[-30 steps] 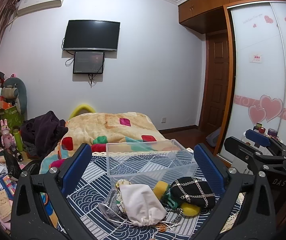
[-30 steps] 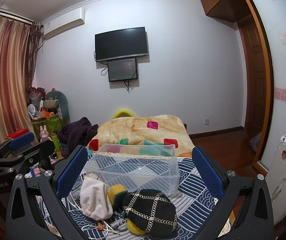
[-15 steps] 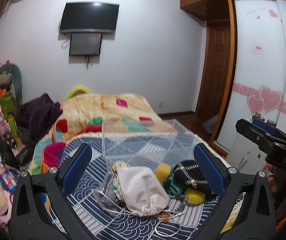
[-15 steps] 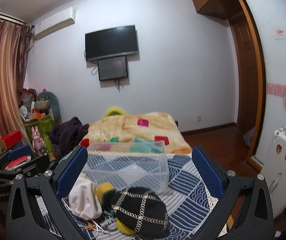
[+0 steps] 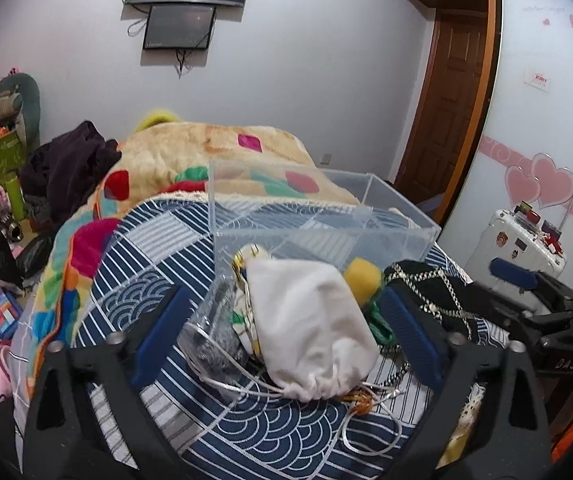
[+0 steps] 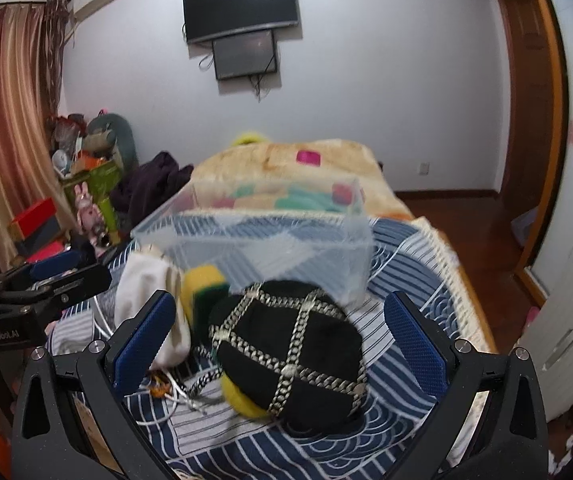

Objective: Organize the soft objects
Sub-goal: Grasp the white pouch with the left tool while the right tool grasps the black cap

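A pile of soft things lies on the blue patterned bedspread point(image 5: 158, 256) in front of a clear plastic box point(image 5: 318, 216). A white drawstring pouch point(image 5: 306, 324) lies between the fingers of my open left gripper point(image 5: 282, 328). A black pouch with chain straps point(image 6: 290, 352) lies between the fingers of my open right gripper point(image 6: 278, 336). A yellow-green sponge point(image 6: 202, 288) sits between the two pouches. The clear box point(image 6: 262, 240) stands empty just behind the pile. Neither gripper touches anything.
A folded orange blanket point(image 5: 206, 156) lies behind the box. Dark clothes point(image 5: 70, 164) and clutter sit on the left. A white suitcase point(image 5: 514, 240) stands on the right by the wardrobe. The other gripper shows at the left edge of the right wrist view point(image 6: 38, 288).
Both grippers have moved forward and down toward the pile. The white pouch and the black pouch now lie between their open fingers.
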Motion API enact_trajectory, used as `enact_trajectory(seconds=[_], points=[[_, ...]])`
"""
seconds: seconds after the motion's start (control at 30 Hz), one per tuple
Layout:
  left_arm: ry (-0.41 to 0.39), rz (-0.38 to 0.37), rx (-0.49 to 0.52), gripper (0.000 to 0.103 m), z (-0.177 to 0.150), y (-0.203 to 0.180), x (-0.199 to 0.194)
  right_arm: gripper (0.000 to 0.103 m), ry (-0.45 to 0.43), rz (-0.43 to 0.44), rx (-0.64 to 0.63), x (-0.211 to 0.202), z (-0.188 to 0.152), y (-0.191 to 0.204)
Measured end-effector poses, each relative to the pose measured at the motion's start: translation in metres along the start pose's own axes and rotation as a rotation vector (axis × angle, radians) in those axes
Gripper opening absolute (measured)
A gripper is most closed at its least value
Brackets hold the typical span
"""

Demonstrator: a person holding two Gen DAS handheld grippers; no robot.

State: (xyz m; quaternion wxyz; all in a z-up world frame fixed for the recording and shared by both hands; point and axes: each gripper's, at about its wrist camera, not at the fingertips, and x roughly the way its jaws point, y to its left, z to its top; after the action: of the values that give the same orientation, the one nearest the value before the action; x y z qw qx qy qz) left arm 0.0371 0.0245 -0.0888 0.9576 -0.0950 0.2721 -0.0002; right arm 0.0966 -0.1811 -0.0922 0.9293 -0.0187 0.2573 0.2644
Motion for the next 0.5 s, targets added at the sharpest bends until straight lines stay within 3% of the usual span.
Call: enact_trajectory(seconds=[0.2, 0.3, 0.5], points=[[0.032, -0.021, 0.01, 0.073, -0.004, -0.005, 0.01, 0.1, 0.073, 0.049, 0.005, 0.013, -0.007, 0.003], [0.05, -0.044, 0.014, 0.072, -0.006, -0.006, 0.014, 0.097, 0.08, 0.028, -0.008, 0.016, -0.008, 0.003], [0.117, -0.086, 0.005, 0.072, -0.012, -0.009, 0.027, 0.075, 0.139, 0.066, 0.035, 0.028, -0.009, -0.004]])
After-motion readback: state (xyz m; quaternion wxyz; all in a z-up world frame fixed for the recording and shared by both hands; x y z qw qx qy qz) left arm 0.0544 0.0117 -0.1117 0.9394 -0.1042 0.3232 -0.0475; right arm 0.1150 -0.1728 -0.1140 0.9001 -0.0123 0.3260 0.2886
